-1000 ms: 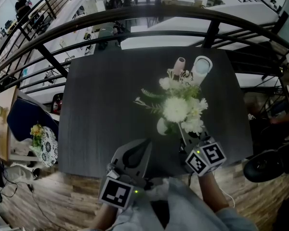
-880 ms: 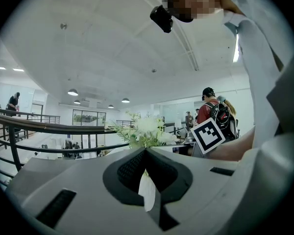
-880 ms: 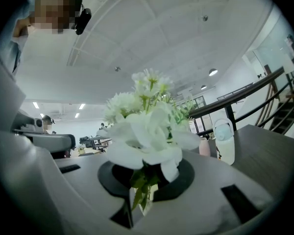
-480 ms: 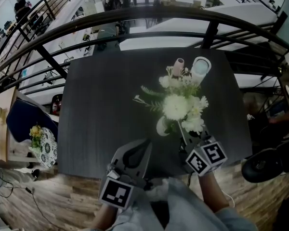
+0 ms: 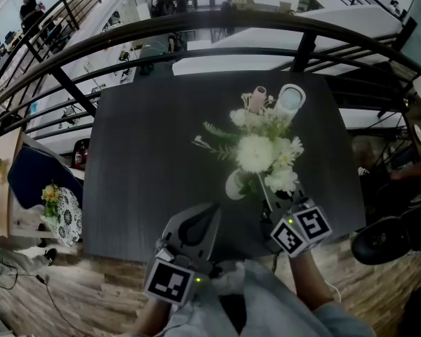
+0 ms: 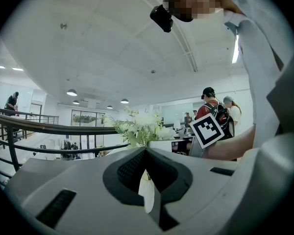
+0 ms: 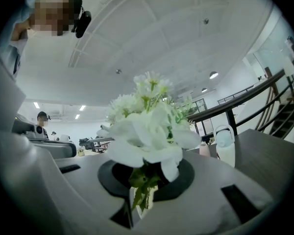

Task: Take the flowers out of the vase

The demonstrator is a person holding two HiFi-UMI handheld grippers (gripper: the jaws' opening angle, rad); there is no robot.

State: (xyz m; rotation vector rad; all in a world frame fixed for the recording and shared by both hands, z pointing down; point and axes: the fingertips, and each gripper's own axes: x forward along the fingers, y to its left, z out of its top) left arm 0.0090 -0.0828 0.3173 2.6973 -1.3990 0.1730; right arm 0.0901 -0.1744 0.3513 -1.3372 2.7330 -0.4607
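A bunch of white flowers [image 5: 258, 153] with green leaves rises over a small white vase [image 5: 231, 185] on the dark table [image 5: 147, 160]. My right gripper [image 5: 270, 203] is just right of the vase, shut on the flower stems [image 7: 143, 187], which pass between its jaws under the blooms [image 7: 147, 126]. The stem ends are hidden. My left gripper [image 5: 212, 210] rests near the table's front edge, left of the vase and apart from it, shut and holding nothing. In the left gripper view the flowers [image 6: 142, 126] and a sliver of the vase [image 6: 148, 192] show ahead.
A small pink vase [image 5: 258, 98] and a white jug [image 5: 291, 98] stand behind the flowers at the table's far edge. A curved black railing [image 5: 196, 30] runs beyond the table. Wooden floor [image 5: 70, 293] lies below the front edge.
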